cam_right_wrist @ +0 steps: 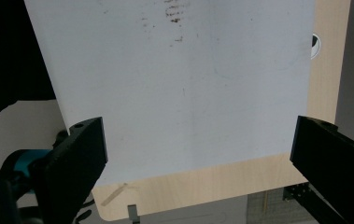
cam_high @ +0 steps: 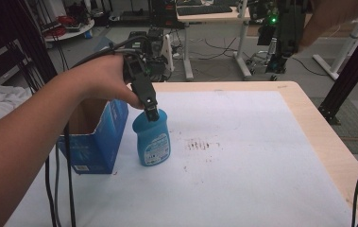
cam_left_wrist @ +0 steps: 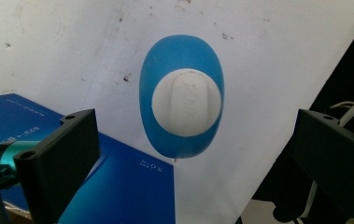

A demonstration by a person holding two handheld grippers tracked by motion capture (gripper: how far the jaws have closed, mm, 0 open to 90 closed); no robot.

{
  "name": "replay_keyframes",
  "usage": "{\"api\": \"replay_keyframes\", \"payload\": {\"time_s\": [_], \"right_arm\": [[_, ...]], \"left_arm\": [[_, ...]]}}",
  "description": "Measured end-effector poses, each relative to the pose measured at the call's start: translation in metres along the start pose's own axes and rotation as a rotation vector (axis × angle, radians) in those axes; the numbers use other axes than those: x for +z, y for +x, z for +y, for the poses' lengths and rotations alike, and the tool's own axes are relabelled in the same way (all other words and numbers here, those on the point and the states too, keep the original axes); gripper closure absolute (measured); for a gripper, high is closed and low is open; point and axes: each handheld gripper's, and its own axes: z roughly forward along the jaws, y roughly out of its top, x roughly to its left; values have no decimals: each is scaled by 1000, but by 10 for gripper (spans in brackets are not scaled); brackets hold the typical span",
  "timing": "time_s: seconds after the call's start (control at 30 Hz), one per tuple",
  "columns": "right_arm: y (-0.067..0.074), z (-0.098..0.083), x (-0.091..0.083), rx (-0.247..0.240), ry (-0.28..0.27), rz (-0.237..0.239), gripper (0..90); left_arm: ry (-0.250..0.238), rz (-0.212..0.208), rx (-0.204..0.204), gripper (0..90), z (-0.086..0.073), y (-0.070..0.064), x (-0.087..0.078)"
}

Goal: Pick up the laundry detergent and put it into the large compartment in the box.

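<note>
The table (cam_high: 271,156) has a white cover with dark stains. On it an open blue box (cam_high: 96,142) stands just beside a blue bottle (cam_high: 153,139), which is upright with a white cap (cam_left_wrist: 186,101). My left gripper (cam_high: 151,112) hangs over the cap, jaws spread wide. My right gripper (cam_right_wrist: 198,154) is also spread, above bare table.
</note>
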Motion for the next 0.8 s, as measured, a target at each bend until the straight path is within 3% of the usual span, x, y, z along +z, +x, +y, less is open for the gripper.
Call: {"api": "replay_keyframes", "payload": {"time_s": [0.8], "right_arm": [[1,3,3,-15,4,-4,28]], "left_arm": [[32,4,-11,18,3,2,46]]}}
